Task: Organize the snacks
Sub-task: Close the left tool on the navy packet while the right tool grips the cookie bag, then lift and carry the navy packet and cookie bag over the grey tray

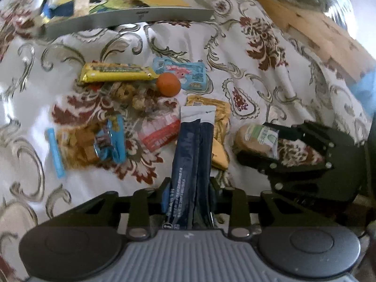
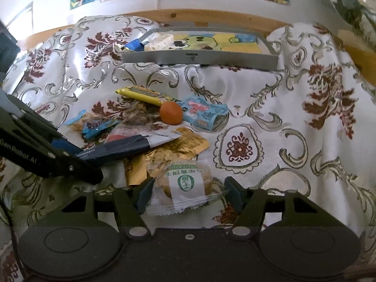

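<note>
cloth point(image 1: 235, 35): white, with red-brown leaf motifs and grey-green scrolls
tray point(image 2: 199, 60): grey walls; floor with a green cartoon figure on yellow and blue
stick pack point(image 1: 195, 145): dark navy, white end, pale lettering
ball point(image 1: 168, 84): orange
bar point(image 1: 117, 72): yellow wrapper with a dark green band
pouch point(image 1: 185, 74): light blue with a pink cartoon
cake point(image 2: 185, 183): tan in clear wrap, white label with a green emblem
sachet point(image 2: 188, 144): golden yellow
left gripper point(image 1: 189, 190): black, blue pads
right gripper point(image 2: 188, 193): black, blue pads
</note>
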Demonstrator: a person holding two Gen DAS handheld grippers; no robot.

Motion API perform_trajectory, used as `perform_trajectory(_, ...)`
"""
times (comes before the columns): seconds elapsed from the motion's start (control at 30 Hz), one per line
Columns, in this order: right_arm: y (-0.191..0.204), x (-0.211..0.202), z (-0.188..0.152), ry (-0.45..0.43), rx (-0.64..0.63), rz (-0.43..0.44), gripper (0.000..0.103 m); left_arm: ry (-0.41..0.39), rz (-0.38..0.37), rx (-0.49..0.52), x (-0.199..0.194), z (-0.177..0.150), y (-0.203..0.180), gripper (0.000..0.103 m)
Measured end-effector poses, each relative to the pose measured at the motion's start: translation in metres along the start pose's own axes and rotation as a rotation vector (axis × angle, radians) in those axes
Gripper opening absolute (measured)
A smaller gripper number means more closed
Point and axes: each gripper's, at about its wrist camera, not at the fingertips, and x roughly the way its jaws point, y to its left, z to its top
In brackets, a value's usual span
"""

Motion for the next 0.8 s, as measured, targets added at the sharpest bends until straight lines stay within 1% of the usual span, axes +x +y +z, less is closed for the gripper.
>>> perform_trajectory(0.23, 0.010, -0.014, 0.002, -0.048, -0.067, -0.023, 0.066, -0.023, -0.016, -0.095, -0.008, -0.004, 0.002, 0.032)
perform_trajectory(0.3, 0.013, -0.018, 0.003, -0.061, -0.077, -0.027, 0.066, -0.042, -0.021, -0.115, -0.013, -0.006, 0.000, 0.031)
perform_trajectory(0.37, 0.014, -0.021, 0.004, -0.074, -0.086, -0.030, 0.066, -0.068, -0.018, -0.117, -0.019, -0.008, -0.002, 0.031)
perform_trajectory(0.47, 0.017, -0.026, 0.007, -0.094, -0.090, -0.028, 0.066, -0.121, 0.007, -0.089, -0.027, -0.009, -0.008, 0.031)
perform_trajectory(0.63, 0.017, -0.030, 0.018, -0.131, -0.086, -0.016, 0.066, -0.198, 0.027, -0.072, -0.038, 0.000, -0.011, 0.031)
perform_trajectory(0.8, 0.014, -0.030, 0.038, -0.175, -0.097, -0.006, 0.066, -0.238, 0.047, -0.126, -0.046, 0.018, -0.001, 0.031)
